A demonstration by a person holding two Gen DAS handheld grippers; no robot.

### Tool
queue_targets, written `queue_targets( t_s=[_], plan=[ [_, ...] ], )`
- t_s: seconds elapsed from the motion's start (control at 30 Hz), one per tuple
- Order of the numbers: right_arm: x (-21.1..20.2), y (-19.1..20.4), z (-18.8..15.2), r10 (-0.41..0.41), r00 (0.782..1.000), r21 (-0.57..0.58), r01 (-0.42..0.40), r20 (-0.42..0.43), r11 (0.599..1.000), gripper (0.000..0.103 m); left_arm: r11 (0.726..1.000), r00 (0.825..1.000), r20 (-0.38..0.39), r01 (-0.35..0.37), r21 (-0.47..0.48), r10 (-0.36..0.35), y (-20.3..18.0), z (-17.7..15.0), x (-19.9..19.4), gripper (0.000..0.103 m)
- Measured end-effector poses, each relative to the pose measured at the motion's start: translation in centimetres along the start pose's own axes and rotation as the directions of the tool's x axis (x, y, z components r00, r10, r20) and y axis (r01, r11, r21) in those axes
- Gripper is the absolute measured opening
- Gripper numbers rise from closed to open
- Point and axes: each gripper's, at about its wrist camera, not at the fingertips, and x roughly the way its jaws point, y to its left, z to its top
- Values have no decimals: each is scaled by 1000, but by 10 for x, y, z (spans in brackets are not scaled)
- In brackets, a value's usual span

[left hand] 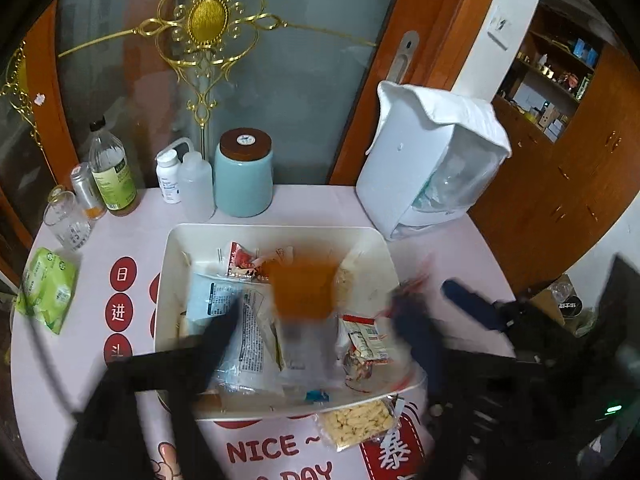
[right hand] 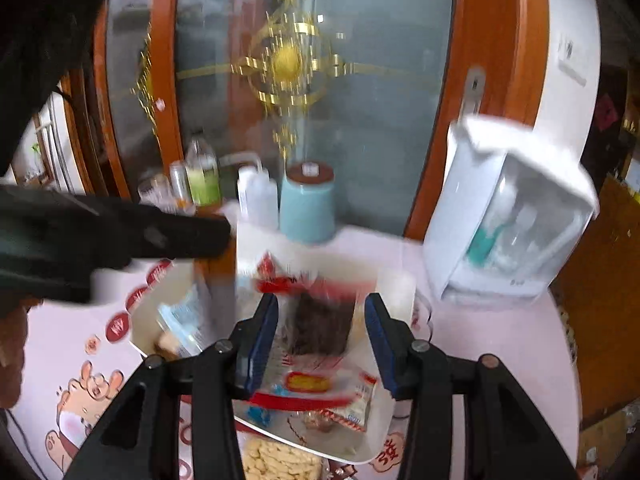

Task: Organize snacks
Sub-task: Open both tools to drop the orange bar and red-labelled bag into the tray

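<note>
A white tray (left hand: 172, 248) on the pink tablecloth holds several snack packets. A blurred orange packet (left hand: 304, 292) hangs in the air over the tray, between the fingers of my left gripper (left hand: 316, 324), which stands open. My right gripper (right hand: 320, 336) is open above the tray (right hand: 372, 448), its blue pads on either side of a clear packet with dark brown contents (right hand: 320, 328), not touching it. It shows at the right in the left wrist view (left hand: 436, 312). A packet of pale yellow crackers (left hand: 356, 424) lies on the cloth just in front of the tray.
A green packet (left hand: 48, 288) lies at the table's left. Bottles (left hand: 112, 168), a glass (left hand: 68, 220) and a teal jar (left hand: 244, 176) stand at the back. A white bin (left hand: 424, 172) stands at the back right. A glass door is behind.
</note>
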Motion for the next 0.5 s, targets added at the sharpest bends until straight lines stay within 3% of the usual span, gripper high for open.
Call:
queue_targets(
  t_s=[0.07,0.2,0.5],
  plan=[
    [7,-4,-6,-10,1000,22,11,-21,1000,46,1000,1000,-4,-16,-13,16,4,-2,7,100],
    [9,-12,-15,1,999,62,1,-32,998,60,998,998,-59,-22,-56,18,18,-8,24,100],
    [4,-17,-34,12,998,65,-8,-60,998,61,994,986,-129,-108,-15,106,34,-39,40,100]
  ],
)
